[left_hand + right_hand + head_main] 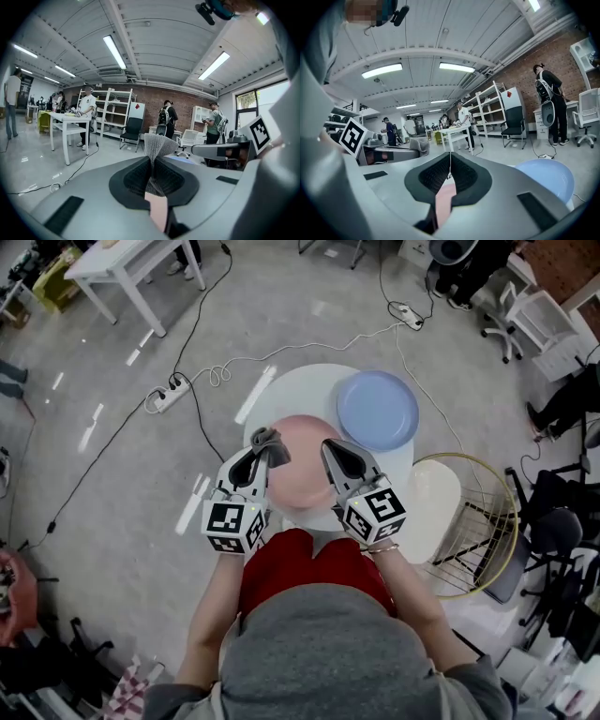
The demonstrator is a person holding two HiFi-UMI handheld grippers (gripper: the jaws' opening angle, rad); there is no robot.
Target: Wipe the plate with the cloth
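the lower part of the cloth (159, 143) vanishes inside the closed jaws of the left gripper (152, 161). under both pairs of jaws the pink plate (298, 474) is only partly seen, its near rim covered by the left gripper and the right gripper (330, 450). right of the right jaws, the gripper's body cuts off the blue plate (551, 180). the near edge of the counter (309, 390) is hidden behind the grippers.

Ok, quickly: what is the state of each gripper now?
Left gripper: fingers closed on the grey cloth.
Right gripper: fingers closed together, pink plate beneath; grip on it unclear.
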